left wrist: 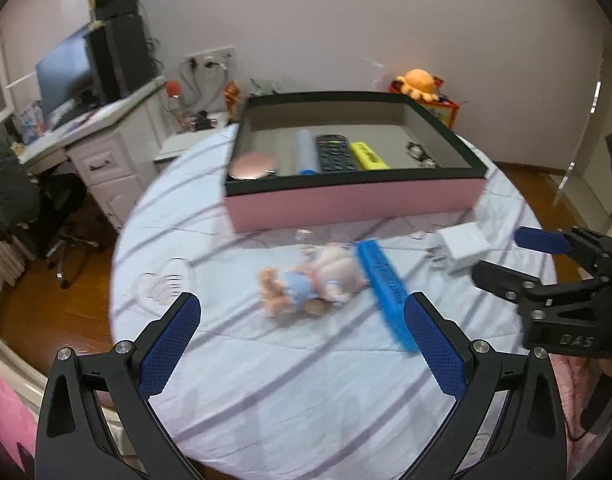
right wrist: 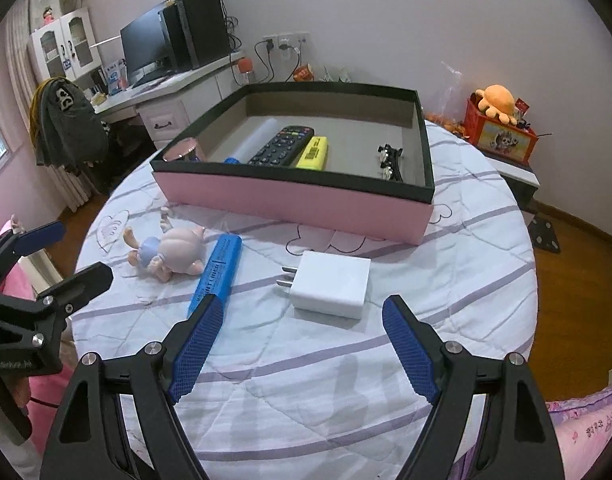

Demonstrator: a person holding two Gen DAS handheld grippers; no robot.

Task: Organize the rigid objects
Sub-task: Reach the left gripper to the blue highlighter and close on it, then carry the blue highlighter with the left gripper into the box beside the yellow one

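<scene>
Nearest, the left gripper [left wrist: 302, 340] and the right gripper [right wrist: 302, 344] both hang over the round tabletop [right wrist: 306, 400] covered in a pale striped quilted cloth, blue-padded fingers [right wrist: 196, 348] spread wide with nothing between them. Just past the right gripper lies a white square plug-in charger [right wrist: 329, 284]; beside it to the left, a blue plastic cylinder [right wrist: 218, 270], then a small doll in blue shorts [right wrist: 174, 254], seemingly face down. Behind them stands a shallow pink box with a black rim [right wrist: 298, 200], holding a black remote control [right wrist: 282, 146], a yellow block [right wrist: 313, 153], a pale tube [left wrist: 306, 150], a round pink case [left wrist: 252, 166] and a small dark metal item [right wrist: 389, 160] too small to identify.
</scene>
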